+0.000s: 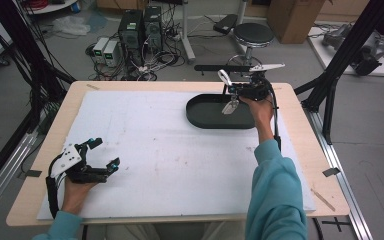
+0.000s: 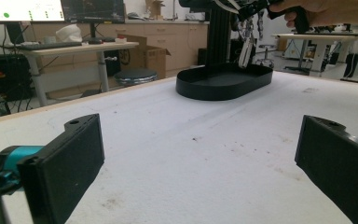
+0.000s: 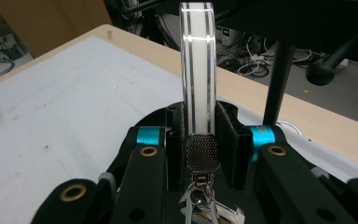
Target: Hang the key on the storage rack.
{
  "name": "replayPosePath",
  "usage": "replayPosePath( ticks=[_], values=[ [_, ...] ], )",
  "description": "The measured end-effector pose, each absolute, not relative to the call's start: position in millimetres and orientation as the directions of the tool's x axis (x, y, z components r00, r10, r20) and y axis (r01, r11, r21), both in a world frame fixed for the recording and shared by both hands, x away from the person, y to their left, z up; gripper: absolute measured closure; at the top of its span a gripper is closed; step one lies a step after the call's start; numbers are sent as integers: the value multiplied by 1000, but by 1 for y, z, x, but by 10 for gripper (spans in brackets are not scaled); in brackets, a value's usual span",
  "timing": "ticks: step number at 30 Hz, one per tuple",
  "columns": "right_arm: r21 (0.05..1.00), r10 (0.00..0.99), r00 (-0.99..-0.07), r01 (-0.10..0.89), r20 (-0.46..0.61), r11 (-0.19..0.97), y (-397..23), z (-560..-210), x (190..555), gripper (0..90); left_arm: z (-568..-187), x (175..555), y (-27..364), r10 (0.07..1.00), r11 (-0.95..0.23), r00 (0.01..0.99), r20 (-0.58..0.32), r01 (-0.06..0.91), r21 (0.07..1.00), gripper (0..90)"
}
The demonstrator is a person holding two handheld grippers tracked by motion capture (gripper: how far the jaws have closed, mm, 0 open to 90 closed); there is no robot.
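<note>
My right gripper (image 1: 233,90) hovers over the far right part of the table, above the right end of a black oval tray (image 1: 196,114). It is shut on a white strap with dark stripes (image 3: 196,70). The strap stands up between the pads, and its metal clasp (image 3: 201,155) hangs beneath them. In the high view the clasp (image 1: 230,106) dangles over the tray. My left gripper (image 1: 105,152) rests at the near left of the table, open, with nothing between its fingers (image 2: 65,163). From there the tray (image 2: 214,88) and hanging clasp (image 2: 247,49) show far ahead.
A white foam sheet (image 1: 155,150) covers most of the wooden table (image 1: 305,165). Beyond the far edge are a round stool (image 1: 253,34), computer towers (image 1: 140,27) with cables, and a cardboard box (image 1: 292,17). Black frame posts (image 1: 340,60) rise at the right.
</note>
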State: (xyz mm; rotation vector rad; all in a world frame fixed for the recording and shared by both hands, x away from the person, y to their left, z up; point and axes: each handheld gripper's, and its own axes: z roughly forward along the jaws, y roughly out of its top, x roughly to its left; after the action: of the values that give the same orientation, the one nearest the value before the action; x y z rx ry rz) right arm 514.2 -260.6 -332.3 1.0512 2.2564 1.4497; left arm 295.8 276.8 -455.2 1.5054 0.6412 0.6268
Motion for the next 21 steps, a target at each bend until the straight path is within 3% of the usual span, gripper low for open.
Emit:
replayPosePath(
  ticks=[21],
  values=[
    [877,720,-675,434,163,208,-257,-339,520,743,-455,295,277,717,-31,696,12,15,999,17]
  ],
)
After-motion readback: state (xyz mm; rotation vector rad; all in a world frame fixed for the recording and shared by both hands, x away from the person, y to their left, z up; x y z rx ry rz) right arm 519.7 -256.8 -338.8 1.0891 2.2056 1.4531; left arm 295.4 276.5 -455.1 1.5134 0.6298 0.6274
